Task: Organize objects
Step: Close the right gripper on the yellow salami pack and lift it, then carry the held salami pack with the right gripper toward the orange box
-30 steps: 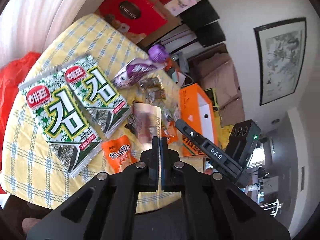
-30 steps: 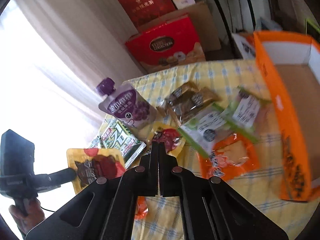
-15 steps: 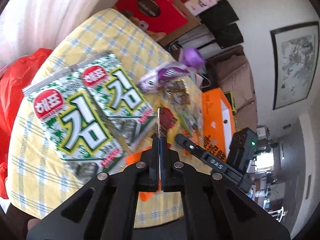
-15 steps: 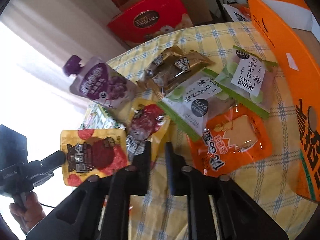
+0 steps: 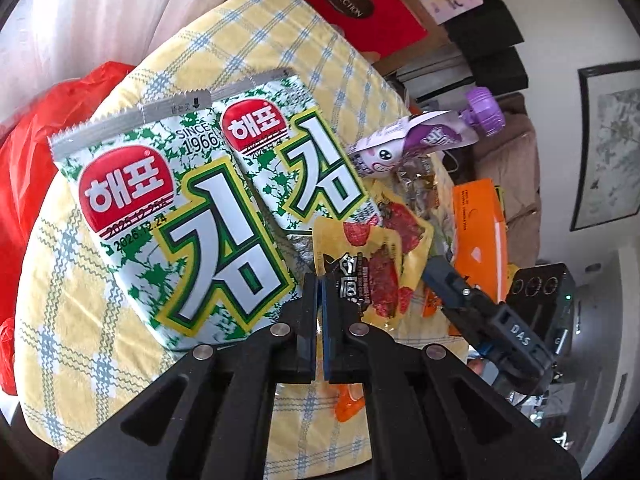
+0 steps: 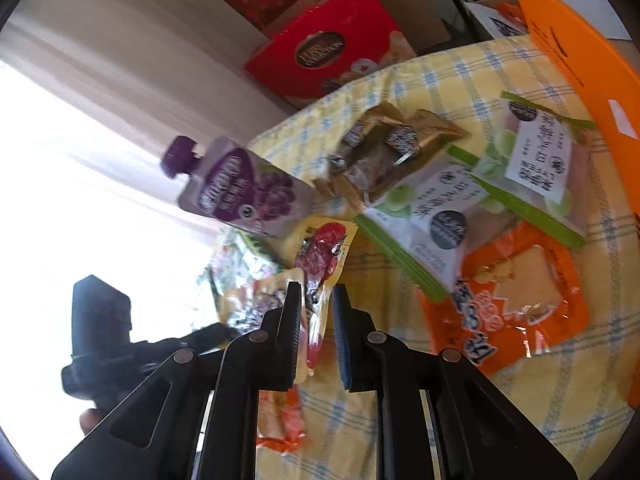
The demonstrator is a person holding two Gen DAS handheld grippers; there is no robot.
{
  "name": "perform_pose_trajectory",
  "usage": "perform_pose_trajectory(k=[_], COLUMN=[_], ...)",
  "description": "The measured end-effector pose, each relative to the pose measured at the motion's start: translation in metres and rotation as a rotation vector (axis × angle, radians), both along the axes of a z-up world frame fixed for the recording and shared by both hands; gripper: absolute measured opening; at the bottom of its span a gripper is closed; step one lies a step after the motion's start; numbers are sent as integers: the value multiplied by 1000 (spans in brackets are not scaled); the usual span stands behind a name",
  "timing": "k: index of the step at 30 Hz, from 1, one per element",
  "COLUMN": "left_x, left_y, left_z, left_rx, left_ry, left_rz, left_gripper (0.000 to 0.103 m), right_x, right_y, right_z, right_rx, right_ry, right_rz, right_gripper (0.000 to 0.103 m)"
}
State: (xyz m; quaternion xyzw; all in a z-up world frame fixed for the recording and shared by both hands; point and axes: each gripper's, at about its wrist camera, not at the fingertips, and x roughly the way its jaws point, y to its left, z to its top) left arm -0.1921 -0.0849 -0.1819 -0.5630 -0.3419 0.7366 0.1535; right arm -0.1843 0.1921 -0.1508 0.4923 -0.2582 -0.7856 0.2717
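My left gripper (image 5: 320, 280) is shut on the lower corner of a yellow sausage packet (image 5: 360, 268), low over the yellow checked tablecloth (image 5: 280, 40). A second yellow sausage packet (image 6: 324, 252) lies flat just beyond it. My right gripper (image 6: 314, 300) stands slightly open, with this second packet's near end between its fingers; a gap shows at the right finger. In the right wrist view the left gripper (image 6: 224, 330) and its blurred packet (image 6: 264, 292) sit close on the left.
Two big green-and-white seaweed packets (image 5: 160, 220) lie at the left. A purple spouted pouch (image 6: 248, 192), gold packets (image 6: 384, 148), green-white packets (image 6: 432, 216) and an orange packet (image 6: 516, 300) crowd the middle. An orange box (image 6: 580, 60) stands right, a red gift box (image 6: 328, 56) behind.
Both grippers have come down toward the table. The left one's packet has swung from edge-on to face-on. The right jaws have parted and now straddle the second sausage packet.
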Motion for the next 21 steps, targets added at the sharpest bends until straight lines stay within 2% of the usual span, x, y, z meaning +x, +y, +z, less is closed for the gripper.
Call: perform_pose_trajectory(k=[4,14,16,21], left_x=[-1,-4,-4,0], left_y=[1,5,4,-2], left_z=[-2,-2,-2,0], left_rx=[2,2,9,58], left_ry=[-8,-9,-10,-7], left_rz=[0,-5,-3,8], left_gripper=[2,2,2,2], right_x=[-3,-14,-14,-9], right_y=[0,-17,-19,-12], right_z=[2,-12,-16,-7], right_rx=[-100,-27,-23,-76], right_ry=[9,-51,-66,-55], right_rz=[1,25,8,-10], right_gripper=[16,18,8,5])
